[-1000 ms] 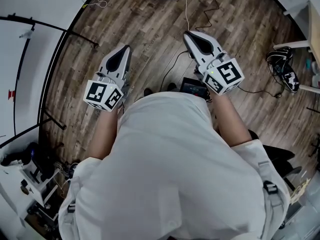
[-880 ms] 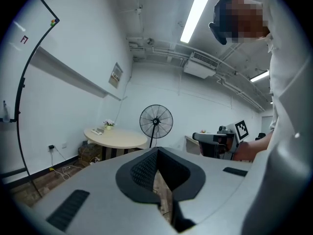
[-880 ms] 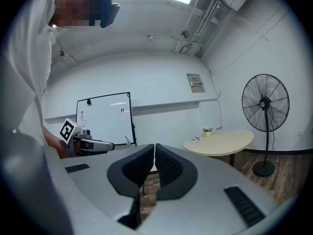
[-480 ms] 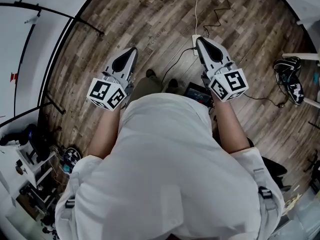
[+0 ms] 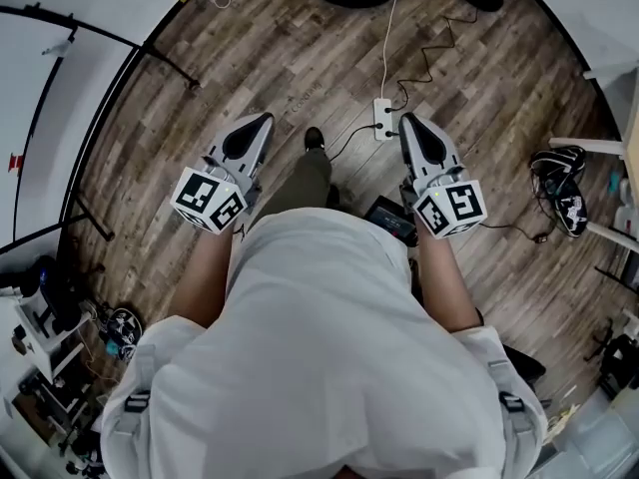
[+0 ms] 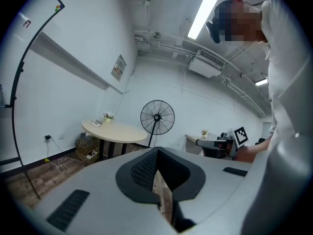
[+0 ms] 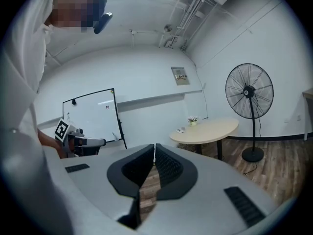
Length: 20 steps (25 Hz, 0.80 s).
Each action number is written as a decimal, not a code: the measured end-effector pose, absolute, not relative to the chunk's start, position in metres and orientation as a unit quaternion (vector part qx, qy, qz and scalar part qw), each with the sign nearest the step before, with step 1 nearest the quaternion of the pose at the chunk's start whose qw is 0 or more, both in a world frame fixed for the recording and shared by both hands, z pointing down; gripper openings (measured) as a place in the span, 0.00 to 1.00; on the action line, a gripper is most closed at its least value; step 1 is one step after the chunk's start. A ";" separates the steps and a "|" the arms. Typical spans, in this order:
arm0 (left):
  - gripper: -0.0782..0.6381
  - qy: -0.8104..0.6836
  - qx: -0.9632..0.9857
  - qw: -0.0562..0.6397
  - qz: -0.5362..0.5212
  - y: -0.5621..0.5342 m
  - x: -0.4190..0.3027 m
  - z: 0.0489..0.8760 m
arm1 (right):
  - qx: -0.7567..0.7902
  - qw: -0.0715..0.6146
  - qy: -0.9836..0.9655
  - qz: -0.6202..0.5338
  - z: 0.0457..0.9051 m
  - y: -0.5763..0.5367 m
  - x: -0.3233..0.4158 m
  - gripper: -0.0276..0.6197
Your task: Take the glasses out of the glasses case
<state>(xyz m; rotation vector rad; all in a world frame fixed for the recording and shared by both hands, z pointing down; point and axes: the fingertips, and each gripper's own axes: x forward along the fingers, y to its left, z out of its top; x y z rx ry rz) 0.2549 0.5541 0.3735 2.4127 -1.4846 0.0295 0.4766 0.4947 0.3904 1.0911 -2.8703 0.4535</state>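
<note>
The wooden floor (image 5: 300,58) fills the head view; a round desk (image 7: 205,130) stands well apart. The left claw (image 6: 157,152) and right claw (image 7: 154,147), 2 in all, are closed up and empty. The glasses case appears in no view. Recommended: locate it first, then spread 1 claw before reaching.

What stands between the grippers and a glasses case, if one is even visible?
No case shows in any view. The left gripper and right gripper, both shut and empty, hang over wooden floor.
</note>
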 end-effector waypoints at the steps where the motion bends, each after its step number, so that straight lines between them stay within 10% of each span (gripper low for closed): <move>1: 0.12 -0.519 0.841 0.154 0.005 0.543 0.250 0.376 | 0.353 0.023 -0.924 0.142 0.390 0.485 0.474 0.08; 20: 0.12 -0.559 0.810 0.140 -0.110 0.327 0.074 0.362 | 0.348 0.064 -0.933 0.074 0.342 0.262 0.334 0.08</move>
